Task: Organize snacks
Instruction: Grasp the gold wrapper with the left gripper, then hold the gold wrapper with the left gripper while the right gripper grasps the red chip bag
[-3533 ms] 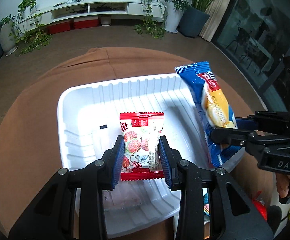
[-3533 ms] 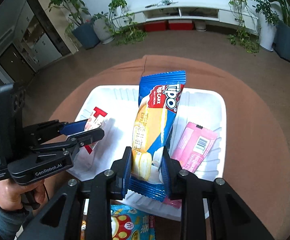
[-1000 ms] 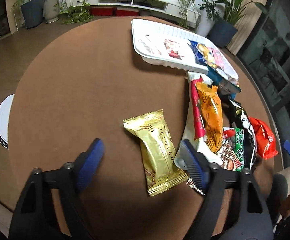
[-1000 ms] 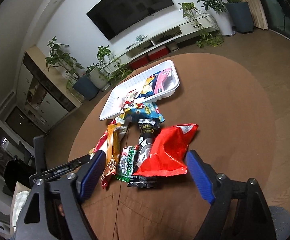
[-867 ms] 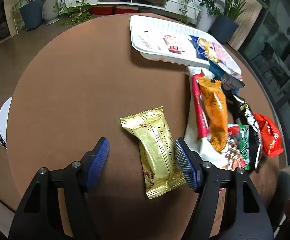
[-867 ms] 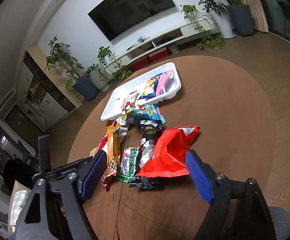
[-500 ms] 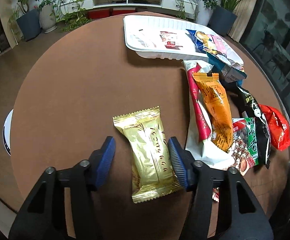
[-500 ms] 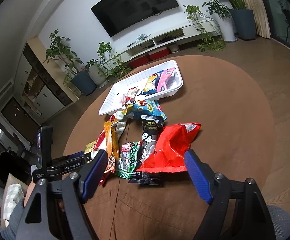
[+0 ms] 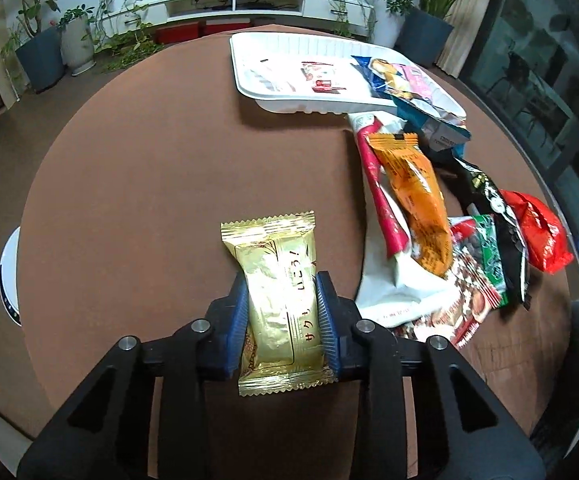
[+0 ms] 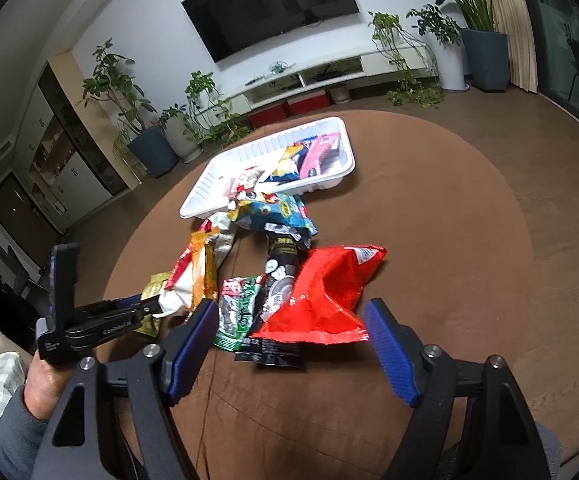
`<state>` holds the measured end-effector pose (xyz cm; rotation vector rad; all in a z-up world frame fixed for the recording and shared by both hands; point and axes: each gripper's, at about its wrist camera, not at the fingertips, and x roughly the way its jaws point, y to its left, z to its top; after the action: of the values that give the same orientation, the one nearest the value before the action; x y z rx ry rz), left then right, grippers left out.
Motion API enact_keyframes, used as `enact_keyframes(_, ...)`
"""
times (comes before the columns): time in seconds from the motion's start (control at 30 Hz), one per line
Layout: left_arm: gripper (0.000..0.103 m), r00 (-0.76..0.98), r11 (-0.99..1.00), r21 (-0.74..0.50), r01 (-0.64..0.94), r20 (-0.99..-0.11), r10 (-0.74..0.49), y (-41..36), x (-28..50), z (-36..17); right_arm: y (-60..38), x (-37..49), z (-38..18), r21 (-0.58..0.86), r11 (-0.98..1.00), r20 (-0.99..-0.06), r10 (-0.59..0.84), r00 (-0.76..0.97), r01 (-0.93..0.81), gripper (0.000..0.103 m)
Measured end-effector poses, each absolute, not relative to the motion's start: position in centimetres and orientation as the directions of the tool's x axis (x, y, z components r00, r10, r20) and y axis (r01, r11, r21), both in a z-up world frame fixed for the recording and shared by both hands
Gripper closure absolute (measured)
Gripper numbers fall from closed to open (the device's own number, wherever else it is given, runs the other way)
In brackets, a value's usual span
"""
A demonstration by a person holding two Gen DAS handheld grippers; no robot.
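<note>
The gold foil packet [image 9: 279, 296] bore red lettering; the tray [image 9: 273, 98] was white with ribbed walls. The table [image 9: 161, 168] was brown, one bag [image 10: 321, 296] glossy red, another packet [image 9: 413, 196] orange.

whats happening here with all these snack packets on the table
A person is sorting snacks into a white plastic tray with two handheld grippers. The left gripper is shut on a gold foil snack packet on the round brown table. The right gripper hangs open over a crinkled red snack bag. Several packets already lie in the tray.
</note>
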<state>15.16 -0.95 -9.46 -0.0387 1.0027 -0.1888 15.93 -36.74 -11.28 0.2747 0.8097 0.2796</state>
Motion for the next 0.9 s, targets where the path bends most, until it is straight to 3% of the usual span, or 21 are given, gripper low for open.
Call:
enact_keyframes(0.6, 0.073, 0.518, 0.972, -0.170, 0.164, -0.824, -0.232, -0.3, 12.4, -9.5, -38.0, 21.9, -13.8, 0.483, 0.875, -0.759, 0.435, 0.485, -0.028, 0.024)
enact_keyframes(0.9, 0.073, 0.519, 0.970, -0.179, 0.165, -0.821, -0.240, -0.2, 12.5, -9.5, -38.5, 23.7, -15.9, 0.555, 0.831, -0.755, 0.494, 0.430, 0.020, 0.026)
